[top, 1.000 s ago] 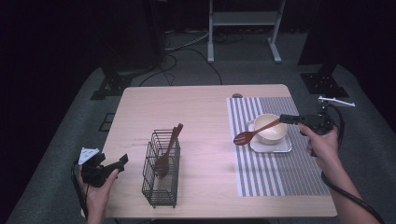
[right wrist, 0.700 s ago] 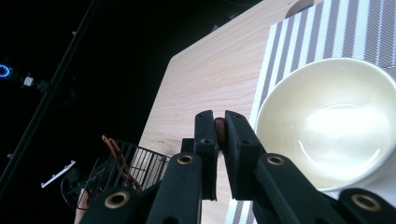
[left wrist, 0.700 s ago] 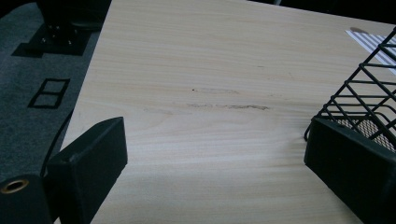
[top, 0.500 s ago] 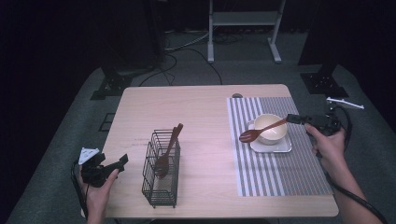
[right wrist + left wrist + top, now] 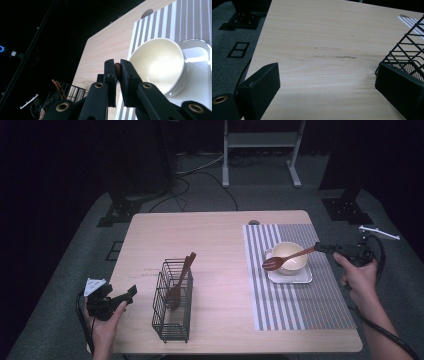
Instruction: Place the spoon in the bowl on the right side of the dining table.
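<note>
One bench (image 5: 220,270), light wood, carries everything. On it lies one striped mat (image 5: 300,310), well to the right of the basket (image 5: 172,302). There is one basket, black wire, standing upright near the bench's front left. One white square plate (image 5: 295,276) sits on the mat, and one cream bowl (image 5: 289,257) sits on the plate.

Spoons number three (all wooden). Two spoons (image 5: 179,282) stand tilted inside the basket, handles leaning up and away. The third spoon (image 5: 286,258) is well right of the basket, its head over the bowl's near rim, its handle running right to the right gripper (image 5: 320,248), whose jaws are pressed together on the handle's end.

The left gripper (image 5: 127,294) is just left of the basket, off the bench's left edge, its jaws spread wide with nothing between them.
</note>
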A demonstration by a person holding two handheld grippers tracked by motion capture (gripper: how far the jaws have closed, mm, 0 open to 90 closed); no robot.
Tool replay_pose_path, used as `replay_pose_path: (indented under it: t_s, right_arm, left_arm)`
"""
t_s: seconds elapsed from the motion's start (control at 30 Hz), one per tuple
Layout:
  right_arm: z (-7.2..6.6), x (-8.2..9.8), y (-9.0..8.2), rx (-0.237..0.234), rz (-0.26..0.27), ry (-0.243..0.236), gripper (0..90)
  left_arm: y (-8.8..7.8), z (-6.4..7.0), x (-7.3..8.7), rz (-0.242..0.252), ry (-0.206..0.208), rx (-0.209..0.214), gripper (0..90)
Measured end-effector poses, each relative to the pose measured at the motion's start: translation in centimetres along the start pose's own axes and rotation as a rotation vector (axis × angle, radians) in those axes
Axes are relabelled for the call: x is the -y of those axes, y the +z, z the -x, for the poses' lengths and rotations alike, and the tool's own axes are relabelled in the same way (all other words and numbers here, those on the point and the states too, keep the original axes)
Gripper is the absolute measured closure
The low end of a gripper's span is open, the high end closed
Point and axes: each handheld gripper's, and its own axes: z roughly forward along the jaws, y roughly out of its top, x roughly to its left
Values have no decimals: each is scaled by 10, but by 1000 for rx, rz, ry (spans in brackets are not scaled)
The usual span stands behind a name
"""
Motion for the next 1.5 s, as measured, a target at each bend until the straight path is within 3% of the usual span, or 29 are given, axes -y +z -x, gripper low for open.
replay_pose_path:
  t_s: [0.6, 1.5]
  right_arm:
    - [15, -3, -23, 40, 58, 29, 833]
    - [28, -4, -36, 85, 99, 52, 832]
  left_arm:
    - [0, 0, 0, -1, 3, 0, 49]
    - [0, 1, 0, -2, 3, 0, 49]
